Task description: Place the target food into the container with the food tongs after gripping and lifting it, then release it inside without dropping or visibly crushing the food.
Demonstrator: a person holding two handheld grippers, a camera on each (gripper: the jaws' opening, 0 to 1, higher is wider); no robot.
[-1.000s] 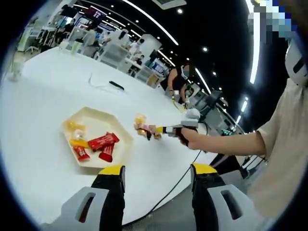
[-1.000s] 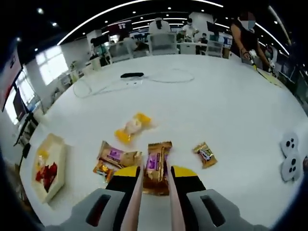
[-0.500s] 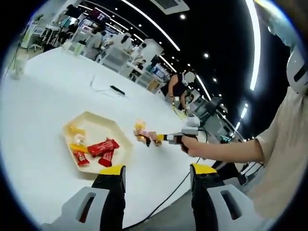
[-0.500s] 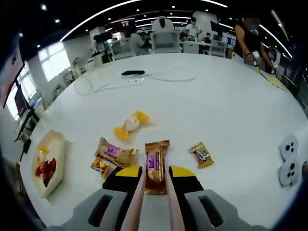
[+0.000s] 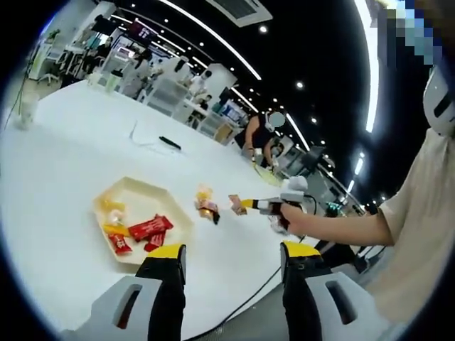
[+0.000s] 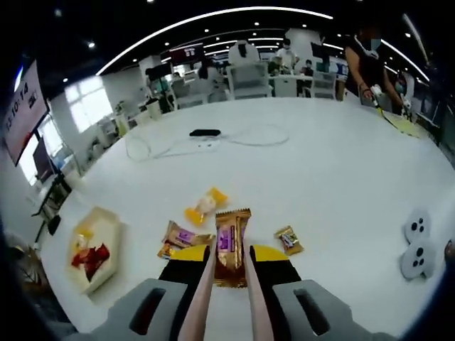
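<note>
Over the round white worktop [image 6: 341, 185], the cream hexagonal tray [image 6: 106, 245] near its left edge awaits: the right claw [image 6: 229, 257], tongs pinching the brown-and-purple wrapped snack bar [image 6: 229, 238] aloft, must carry leftward, while the left claw [image 5: 226, 259] gapes idle.

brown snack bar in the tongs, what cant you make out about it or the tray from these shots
- Brown snack bar, right gripper view: its lower end is hidden between the tongs; label print too small to read.
- Right gripper: its pads are hidden behind the tongs.
- Tray, left gripper view: the wrappers' print is too small; the near rim is cut by the left gripper.
- Tray, right gripper view: contents blurred near the edge.
</note>
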